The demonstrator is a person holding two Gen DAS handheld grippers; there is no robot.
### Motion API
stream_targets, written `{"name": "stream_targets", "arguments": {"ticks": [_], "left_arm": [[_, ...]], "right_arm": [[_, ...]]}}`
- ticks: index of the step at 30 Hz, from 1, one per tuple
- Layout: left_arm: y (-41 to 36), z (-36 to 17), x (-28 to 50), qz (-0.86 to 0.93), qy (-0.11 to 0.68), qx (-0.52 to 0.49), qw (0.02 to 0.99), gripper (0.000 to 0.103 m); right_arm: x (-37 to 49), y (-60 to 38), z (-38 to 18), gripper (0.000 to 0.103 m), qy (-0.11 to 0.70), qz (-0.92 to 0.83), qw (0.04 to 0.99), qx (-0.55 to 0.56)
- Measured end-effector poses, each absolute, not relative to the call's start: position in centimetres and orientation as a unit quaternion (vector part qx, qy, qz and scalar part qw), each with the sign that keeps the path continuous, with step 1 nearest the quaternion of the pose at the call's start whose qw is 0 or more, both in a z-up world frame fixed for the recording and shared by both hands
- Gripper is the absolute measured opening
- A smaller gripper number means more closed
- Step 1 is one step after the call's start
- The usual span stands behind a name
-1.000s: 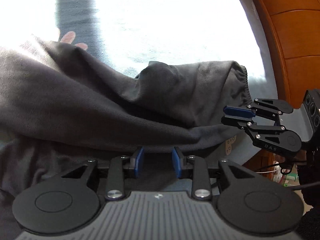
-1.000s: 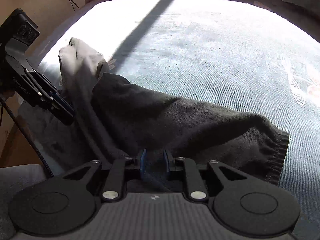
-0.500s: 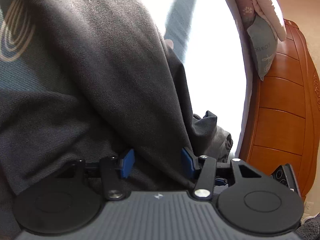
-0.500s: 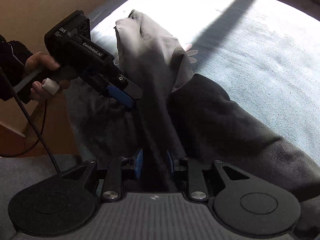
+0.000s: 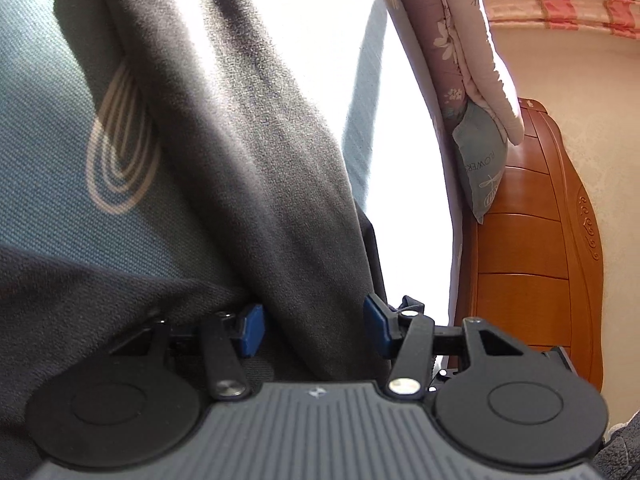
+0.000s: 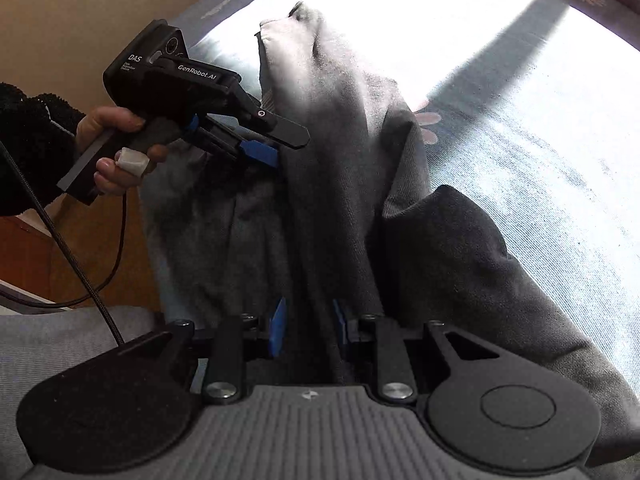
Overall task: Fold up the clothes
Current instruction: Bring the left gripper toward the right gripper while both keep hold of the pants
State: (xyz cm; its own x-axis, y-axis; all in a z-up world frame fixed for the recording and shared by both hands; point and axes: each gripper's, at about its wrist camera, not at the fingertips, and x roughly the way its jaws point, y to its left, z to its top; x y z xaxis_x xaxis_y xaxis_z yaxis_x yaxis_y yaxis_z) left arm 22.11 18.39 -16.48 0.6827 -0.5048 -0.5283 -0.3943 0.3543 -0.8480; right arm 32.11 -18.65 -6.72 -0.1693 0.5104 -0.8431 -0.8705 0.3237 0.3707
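Left gripper sits low over the bed with its blue pads wide apart; its jaws have just been opening, and a thick fold of the dark grey garment runs up between them without looking squeezed, so I read it as let go. That fits a fold being laid down: the cloth is carried over, settled, and the hold given up so that it stays where it falls. Beside it, the right gripper points more steeply down at the same garment, and its jaws have just eased apart a little too, with a narrower ridge of cloth standing between the pads; whether they pinch it I cannot tell. The person's hand wraps the left tool's handle, one finger taped, and a black cable trails down from it. The garment lies on the bed sheet as a long doubled band, one layer draped over another, reaching away toward the sunlit far side. It looks like soft brushed jersey, matte and slightly fuzzy, heavy enough to slump into rounded rolls rather than sharp creases, so I would expect it to need smoothing. The sheet is a blue-grey weave with pale looping print. At the bed's end stand a glossy orange wooden headboard, a pale green pillow and a quilted floral cover.
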Motion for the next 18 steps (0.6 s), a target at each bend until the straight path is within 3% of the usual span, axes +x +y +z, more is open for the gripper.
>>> {"name": "stream_targets", "arguments": {"ticks": [12,18], "left_arm": [[21.2,-18.1,23.8,-0.019,0.282,-0.641,0.713,0.053],[19.6,-18.8,23.7,-0.072,0.289,-0.669,0.681,0.059]], "right_arm": [[31.4,-16.8,-7.1,0.029,0.525,0.565,0.609,-0.184],[31.2,-16.6,-7.2,0.029,0.529,0.567,0.605,-0.179]]}}
